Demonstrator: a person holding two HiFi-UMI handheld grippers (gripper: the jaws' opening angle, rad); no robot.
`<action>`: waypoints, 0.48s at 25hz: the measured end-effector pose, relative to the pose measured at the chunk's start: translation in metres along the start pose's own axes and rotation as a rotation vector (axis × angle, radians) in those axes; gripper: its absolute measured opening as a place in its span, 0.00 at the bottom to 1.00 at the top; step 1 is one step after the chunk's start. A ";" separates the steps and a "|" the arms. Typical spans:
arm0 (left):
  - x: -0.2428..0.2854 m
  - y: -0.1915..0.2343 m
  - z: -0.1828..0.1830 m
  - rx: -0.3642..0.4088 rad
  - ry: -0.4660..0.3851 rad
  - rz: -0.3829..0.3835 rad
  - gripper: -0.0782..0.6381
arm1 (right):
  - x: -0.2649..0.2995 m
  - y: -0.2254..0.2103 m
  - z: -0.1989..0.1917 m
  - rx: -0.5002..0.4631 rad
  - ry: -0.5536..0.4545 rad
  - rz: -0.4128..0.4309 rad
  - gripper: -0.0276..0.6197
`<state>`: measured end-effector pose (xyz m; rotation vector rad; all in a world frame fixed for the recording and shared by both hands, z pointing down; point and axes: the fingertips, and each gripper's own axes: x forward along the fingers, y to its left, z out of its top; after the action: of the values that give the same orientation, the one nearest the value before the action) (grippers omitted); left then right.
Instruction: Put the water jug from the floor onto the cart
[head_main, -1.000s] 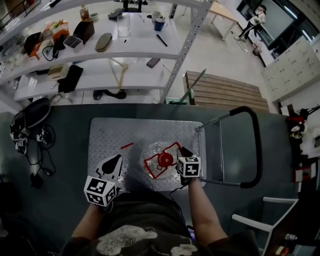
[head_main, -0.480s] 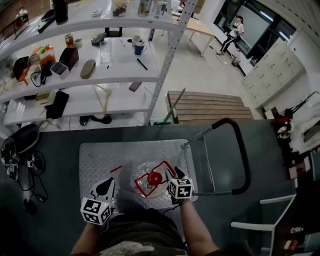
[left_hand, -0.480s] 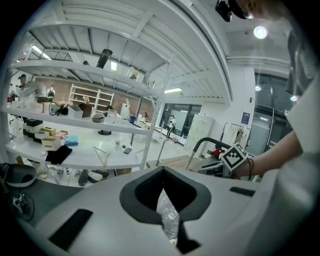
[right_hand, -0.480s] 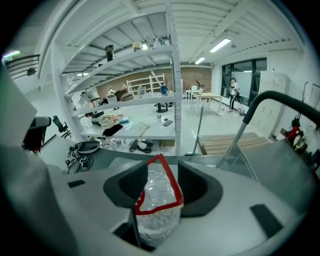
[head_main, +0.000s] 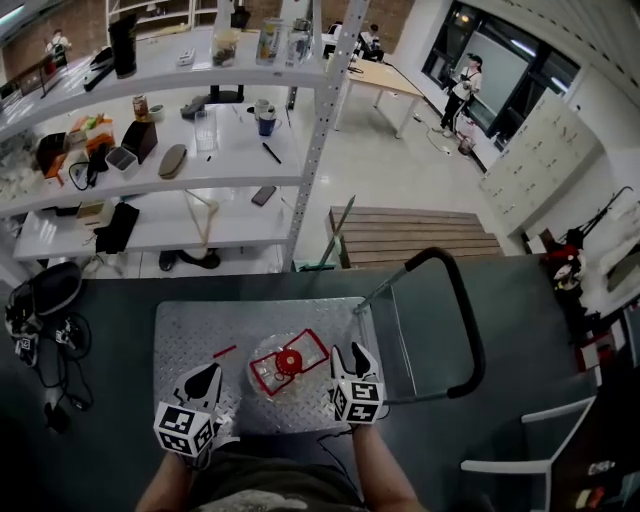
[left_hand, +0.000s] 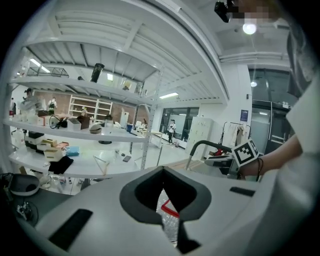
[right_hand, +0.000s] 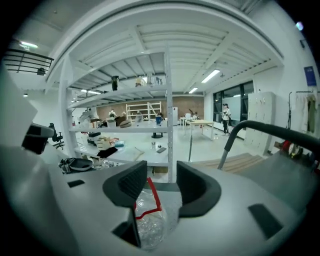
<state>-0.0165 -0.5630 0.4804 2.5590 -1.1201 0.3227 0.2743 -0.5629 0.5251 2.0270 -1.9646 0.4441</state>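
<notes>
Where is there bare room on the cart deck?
The far strip of the cart deck, between the water jug and the shelving-side edge, is bare, as is the far left corner. The near edge around the jug is crowded.

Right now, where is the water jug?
In the head view, the water jug stands on the cart, toward the deck's near edge, just left of the open right gripper.
</notes>
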 end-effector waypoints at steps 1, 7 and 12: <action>-0.003 -0.012 0.002 0.006 -0.009 0.002 0.12 | -0.010 -0.004 0.003 0.006 -0.013 0.007 0.31; -0.030 -0.080 0.005 0.016 -0.054 0.010 0.12 | -0.080 -0.018 0.014 0.034 -0.100 0.074 0.30; -0.064 -0.145 -0.001 0.022 -0.107 0.022 0.12 | -0.147 -0.032 0.022 0.041 -0.207 0.115 0.15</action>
<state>0.0487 -0.4272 0.4304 2.6119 -1.1891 0.2059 0.3025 -0.4370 0.4450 2.0650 -2.2191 0.3121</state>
